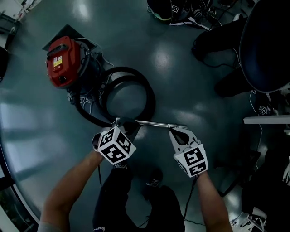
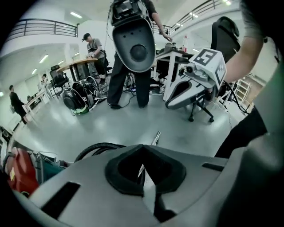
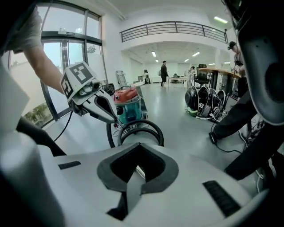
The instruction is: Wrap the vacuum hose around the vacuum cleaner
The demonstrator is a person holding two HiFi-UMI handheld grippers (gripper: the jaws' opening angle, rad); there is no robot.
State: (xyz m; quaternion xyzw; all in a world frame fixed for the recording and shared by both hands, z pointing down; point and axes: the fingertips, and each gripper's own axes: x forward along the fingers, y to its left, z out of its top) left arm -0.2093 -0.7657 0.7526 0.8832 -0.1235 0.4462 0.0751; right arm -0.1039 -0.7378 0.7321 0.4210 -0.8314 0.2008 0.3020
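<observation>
Chrome wand (image 1: 154, 123) was clamped near each end by the left gripper (image 1: 121, 125) and right gripper (image 1: 178, 132). Its black hose (image 1: 149, 93) lay coiled on the floor (image 1: 190, 59) beside the red vacuum cleaner (image 1: 63, 61). Swinging both ends together round the body should avoid kinks.

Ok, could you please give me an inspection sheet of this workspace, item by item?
Surface: grey glossy floor, bare around the work.
Job's things: red vacuum stands on the floor; black hose lies in loops beside it, not wrapped around it; metal wand is held about level between the grippers.
Clutter: dark bags at the far edge; chair to the right.
Grippers: left gripper and right gripper are both shut on the wand, one near each end.
Cables: thin lead hangs from the right gripper along the arm.
Surroundings: open office; person at a desk; balcony railing above.
</observation>
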